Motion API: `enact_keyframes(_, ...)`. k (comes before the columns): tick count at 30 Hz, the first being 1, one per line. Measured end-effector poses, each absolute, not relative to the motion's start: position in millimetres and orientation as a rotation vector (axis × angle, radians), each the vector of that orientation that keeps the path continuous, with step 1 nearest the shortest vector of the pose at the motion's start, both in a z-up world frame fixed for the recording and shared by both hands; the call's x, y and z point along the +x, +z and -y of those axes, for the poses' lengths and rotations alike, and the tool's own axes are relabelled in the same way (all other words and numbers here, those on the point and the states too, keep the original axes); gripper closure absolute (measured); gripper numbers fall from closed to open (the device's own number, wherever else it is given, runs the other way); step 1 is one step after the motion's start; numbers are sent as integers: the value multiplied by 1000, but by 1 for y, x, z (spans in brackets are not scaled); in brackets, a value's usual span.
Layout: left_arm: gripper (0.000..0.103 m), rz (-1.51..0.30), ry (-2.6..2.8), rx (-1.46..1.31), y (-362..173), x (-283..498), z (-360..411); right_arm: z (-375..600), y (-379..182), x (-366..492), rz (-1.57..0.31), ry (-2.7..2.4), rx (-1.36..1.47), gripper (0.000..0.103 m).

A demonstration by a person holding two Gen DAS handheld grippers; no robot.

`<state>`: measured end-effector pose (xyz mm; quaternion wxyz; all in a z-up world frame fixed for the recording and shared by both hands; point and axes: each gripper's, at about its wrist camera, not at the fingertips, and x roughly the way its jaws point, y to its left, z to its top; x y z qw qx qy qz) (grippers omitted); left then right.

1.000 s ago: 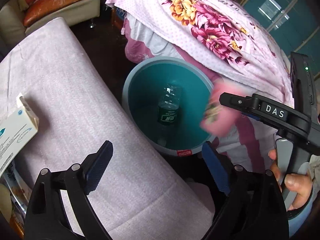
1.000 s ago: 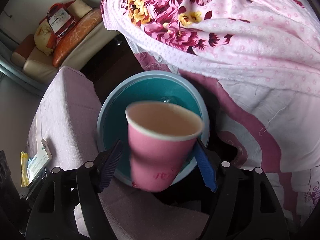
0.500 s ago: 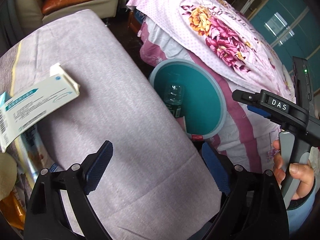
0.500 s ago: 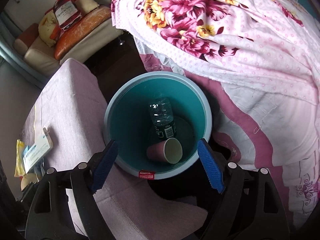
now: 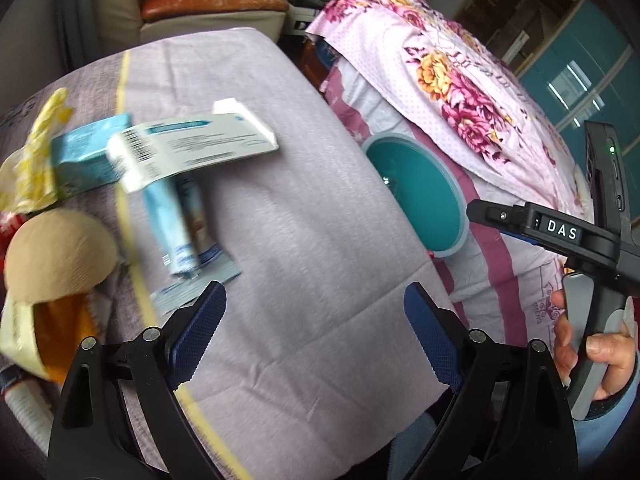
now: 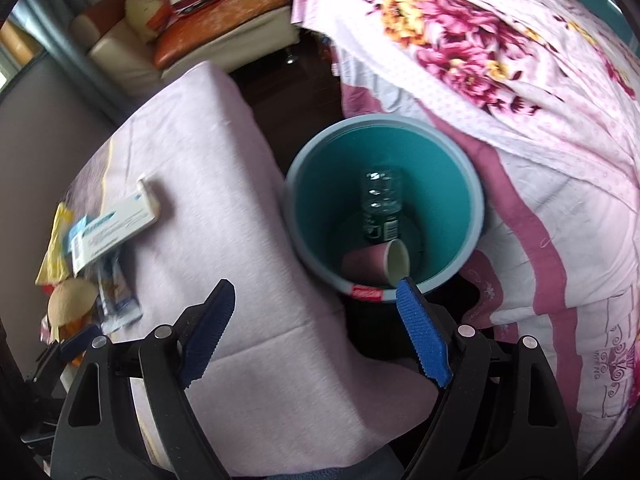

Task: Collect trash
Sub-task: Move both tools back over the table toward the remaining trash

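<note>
A teal bin (image 6: 476,216) stands on the floor between the table and a bed. Inside it lie a clear plastic bottle (image 6: 380,200) and a pink paper cup (image 6: 364,260) on its side. My right gripper (image 6: 315,284) is open and holds nothing, above the table's edge beside the bin. My left gripper (image 5: 316,292) is open and holds nothing, over the lilac tablecloth (image 5: 300,220). To its left lie a white carton (image 5: 192,148), a blue box (image 5: 88,156), a light blue packet (image 5: 176,224) and a yellow wrapper (image 5: 36,152). The bin (image 5: 460,216) shows at the table's right edge.
A floral pink quilt (image 6: 500,60) hangs off the bed right of the bin. A tan round object (image 5: 56,256) sits at the table's left. A sofa with an orange cushion (image 6: 224,20) stands at the back. A hand (image 5: 592,352) grips the right gripper's handle.
The pink cup left my right gripper and fell into the bin beside the bottle. Both grippers swung left and up from over the bin toward the table, bringing the cartons into view.
</note>
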<state>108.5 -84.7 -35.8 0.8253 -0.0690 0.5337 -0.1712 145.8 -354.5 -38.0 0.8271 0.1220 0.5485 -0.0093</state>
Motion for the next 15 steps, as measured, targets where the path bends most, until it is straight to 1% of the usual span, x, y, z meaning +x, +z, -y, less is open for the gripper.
enact_keyframes(15, 12, -1058, -111, -237, -25, 45, -40, 230, -39, 121, -1241, 178, 103, 24)
